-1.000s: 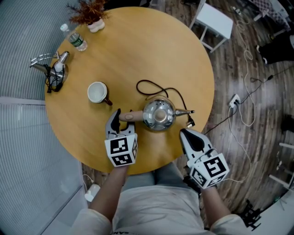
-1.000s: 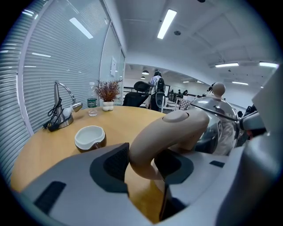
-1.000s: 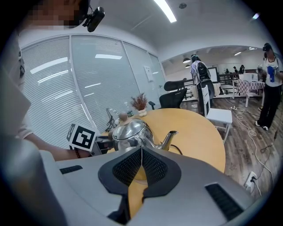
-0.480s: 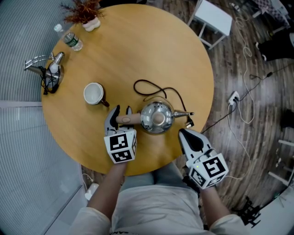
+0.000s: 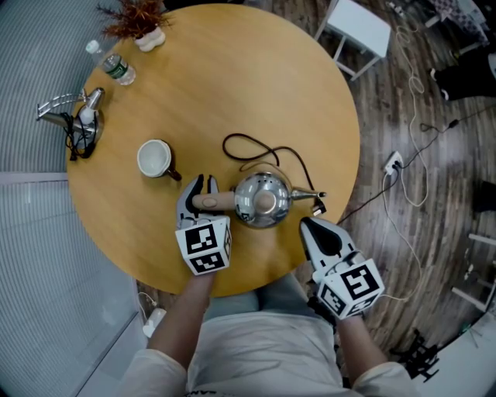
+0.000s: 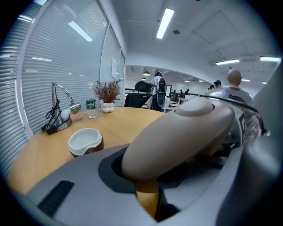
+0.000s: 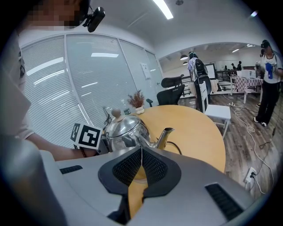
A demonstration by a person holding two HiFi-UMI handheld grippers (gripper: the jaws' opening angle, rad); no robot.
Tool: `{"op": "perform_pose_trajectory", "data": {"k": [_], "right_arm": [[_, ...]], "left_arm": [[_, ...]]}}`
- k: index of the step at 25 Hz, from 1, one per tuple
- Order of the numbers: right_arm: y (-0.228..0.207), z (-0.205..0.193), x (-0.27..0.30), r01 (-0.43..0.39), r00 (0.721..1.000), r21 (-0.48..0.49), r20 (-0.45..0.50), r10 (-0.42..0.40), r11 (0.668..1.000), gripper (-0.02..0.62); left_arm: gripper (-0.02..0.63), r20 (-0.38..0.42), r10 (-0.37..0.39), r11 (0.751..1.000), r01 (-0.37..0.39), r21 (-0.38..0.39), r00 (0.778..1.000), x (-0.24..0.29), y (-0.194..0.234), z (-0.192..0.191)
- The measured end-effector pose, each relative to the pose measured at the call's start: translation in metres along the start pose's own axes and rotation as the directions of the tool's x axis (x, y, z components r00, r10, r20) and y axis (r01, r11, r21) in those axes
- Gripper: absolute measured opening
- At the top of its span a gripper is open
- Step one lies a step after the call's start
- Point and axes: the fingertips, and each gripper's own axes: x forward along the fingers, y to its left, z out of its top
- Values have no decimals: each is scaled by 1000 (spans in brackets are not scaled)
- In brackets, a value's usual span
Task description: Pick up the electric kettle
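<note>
Electric kettle (image 5: 262, 200), a rounded shiny steel one, stands upright on a round wooden table (image 5: 256, 85), near the edge closest to me. Its knobbed lid is on. Its thin spout points to my right and its beige handle (image 5: 215, 202) sticks out to my left. A black power cord (image 5: 256, 143) loops across the tabletop behind it.

My left gripper (image 5: 200, 188) reaches in from the near edge, angled downward. Its jaws have just been closing, with the handle between them. In the left gripper view the handle fills the gap and both jaws press against its sides, so this gripper is clamped on the kettle's handle. The kettle's base rests on the table.

My right gripper (image 5: 310, 226) hangs just beside the table's near edge, to the right of the kettle and apart from it. Its ribbed pads meet at the tips, with nothing between them.

Further left on the table sits a white-lined mug (image 5: 155, 158). At the far left edge are a metal desk lamp (image 5: 74, 120), a water bottle (image 5: 111, 68) and a small potted plant (image 5: 139, 22).
</note>
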Motion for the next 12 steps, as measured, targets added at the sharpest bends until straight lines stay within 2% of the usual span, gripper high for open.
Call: {"op": "perform_pose_trajectory", "data": {"k": [12], "right_arm": [[-1, -1, -1, 2, 1000, 2, 2, -2, 1000, 32]], "left_arm": [[61, 50, 55, 998, -53, -41, 997, -4, 4, 6]]}}
